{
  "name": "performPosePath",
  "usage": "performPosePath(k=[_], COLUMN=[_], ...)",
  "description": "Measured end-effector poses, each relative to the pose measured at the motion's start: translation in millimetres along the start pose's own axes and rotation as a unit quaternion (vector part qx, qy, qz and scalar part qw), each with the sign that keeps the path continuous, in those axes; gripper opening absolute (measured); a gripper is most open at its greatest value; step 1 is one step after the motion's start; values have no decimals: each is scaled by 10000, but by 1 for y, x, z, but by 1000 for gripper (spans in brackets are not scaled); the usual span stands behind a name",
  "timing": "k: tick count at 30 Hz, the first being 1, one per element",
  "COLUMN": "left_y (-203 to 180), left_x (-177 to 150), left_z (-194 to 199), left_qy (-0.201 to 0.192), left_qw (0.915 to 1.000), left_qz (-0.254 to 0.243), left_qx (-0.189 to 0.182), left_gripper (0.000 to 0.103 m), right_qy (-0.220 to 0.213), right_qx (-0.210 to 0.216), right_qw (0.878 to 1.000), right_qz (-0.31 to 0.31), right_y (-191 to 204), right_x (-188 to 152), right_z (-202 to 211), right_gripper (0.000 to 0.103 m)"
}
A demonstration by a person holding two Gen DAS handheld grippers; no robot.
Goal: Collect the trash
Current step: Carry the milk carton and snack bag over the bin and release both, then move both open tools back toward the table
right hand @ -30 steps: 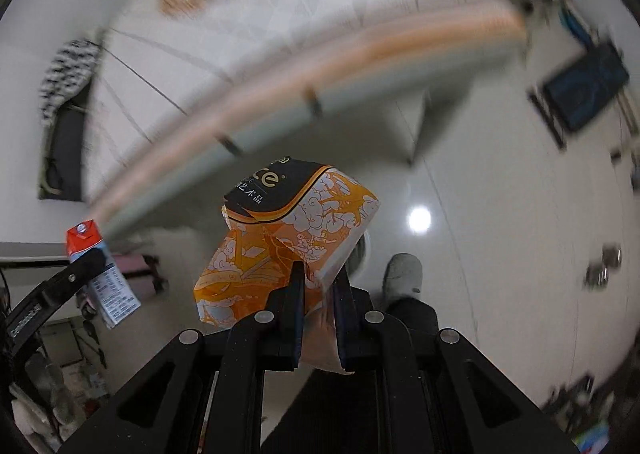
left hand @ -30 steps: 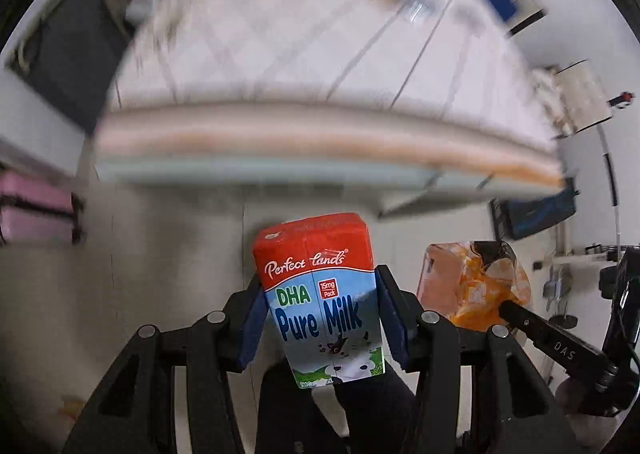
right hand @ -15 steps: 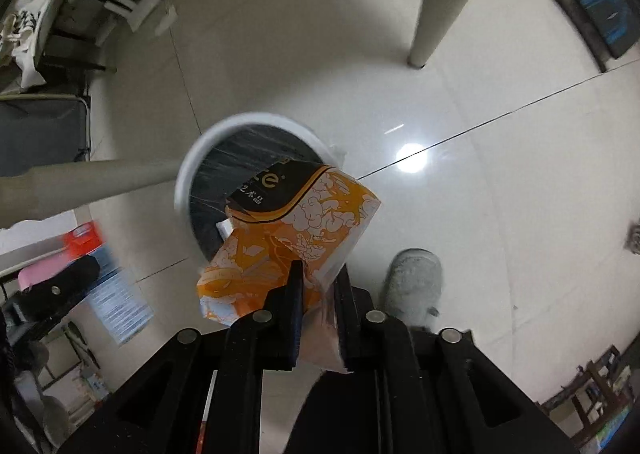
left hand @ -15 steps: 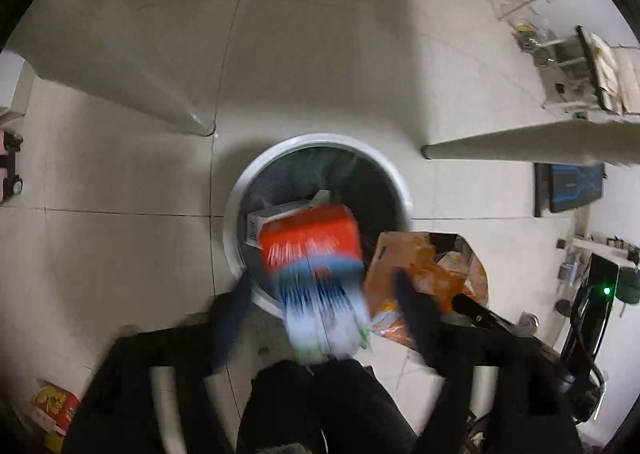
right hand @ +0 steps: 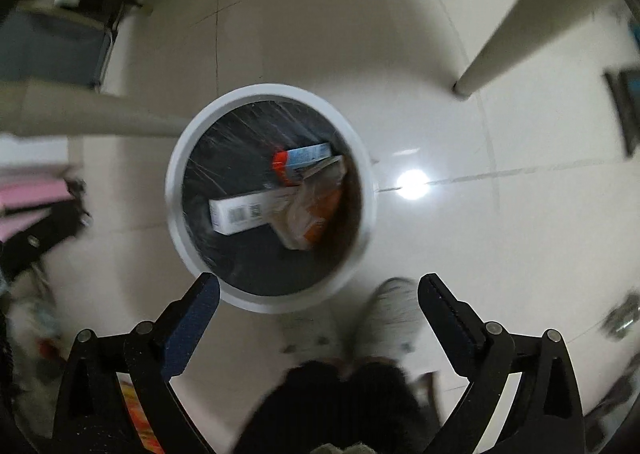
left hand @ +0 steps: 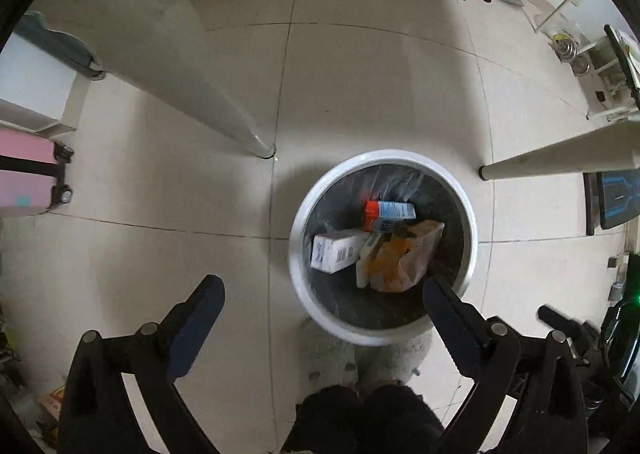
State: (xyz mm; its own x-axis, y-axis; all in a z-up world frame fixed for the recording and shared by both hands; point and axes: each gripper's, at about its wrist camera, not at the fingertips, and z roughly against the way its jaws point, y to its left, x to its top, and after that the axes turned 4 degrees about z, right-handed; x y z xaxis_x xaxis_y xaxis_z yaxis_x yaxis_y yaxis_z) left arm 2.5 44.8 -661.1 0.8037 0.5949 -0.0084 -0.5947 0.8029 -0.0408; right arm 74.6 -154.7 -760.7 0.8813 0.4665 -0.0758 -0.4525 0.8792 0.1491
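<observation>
I am looking straight down at a pale tiled floor (left hand: 360, 94). Two table legs (left hand: 224, 114) slant across it, one on either side of the bin. The round white trash bin (left hand: 298, 214), lined with a dark bag, stands on the floor just ahead of my feet; its near rim sits between my fingertips in both wrist views.

Inside the bin I count three items clearly. The orange snack bag (left hand: 404, 258) lies crumpled toward the right side, its long axis running from the near rim up and to the right. The white box (left hand: 336, 252) lies flat on its side to the left of the bag and touching it, long axis roughly left to right, barcode face up. The milk carton (left hand: 386, 214) lies on its side at the far side, red top pointing left, long axis left to right.

My left claw (left hand: 322, 294) is spread wide and holds nothing. My right claw (right hand: 318, 290) is likewise wide apart with nothing between its pads.
</observation>
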Motion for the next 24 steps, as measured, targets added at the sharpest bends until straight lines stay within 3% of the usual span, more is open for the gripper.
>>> performPosePath(k=[8,15,24], left_y=[-6,-9,-12], left_x=[-25,-45,-68], left_z=[50,109,202], left_qy=[-32,-77,-169], left_qw=[9999,9998,9995], left_qz=[-137,-151,-265], left_qx=[87,74,62], left_gripper=[101,101,101], right_qy=[-165,-293,-512], right_qx=[-658,-700,-516], right_qw=[9968,9959,9960], right_qz=[423,494,514], right_y=[17,29,50], right_x=[-14,-28,-58], right_z=[66,136,258], right_gripper=[101,101,101])
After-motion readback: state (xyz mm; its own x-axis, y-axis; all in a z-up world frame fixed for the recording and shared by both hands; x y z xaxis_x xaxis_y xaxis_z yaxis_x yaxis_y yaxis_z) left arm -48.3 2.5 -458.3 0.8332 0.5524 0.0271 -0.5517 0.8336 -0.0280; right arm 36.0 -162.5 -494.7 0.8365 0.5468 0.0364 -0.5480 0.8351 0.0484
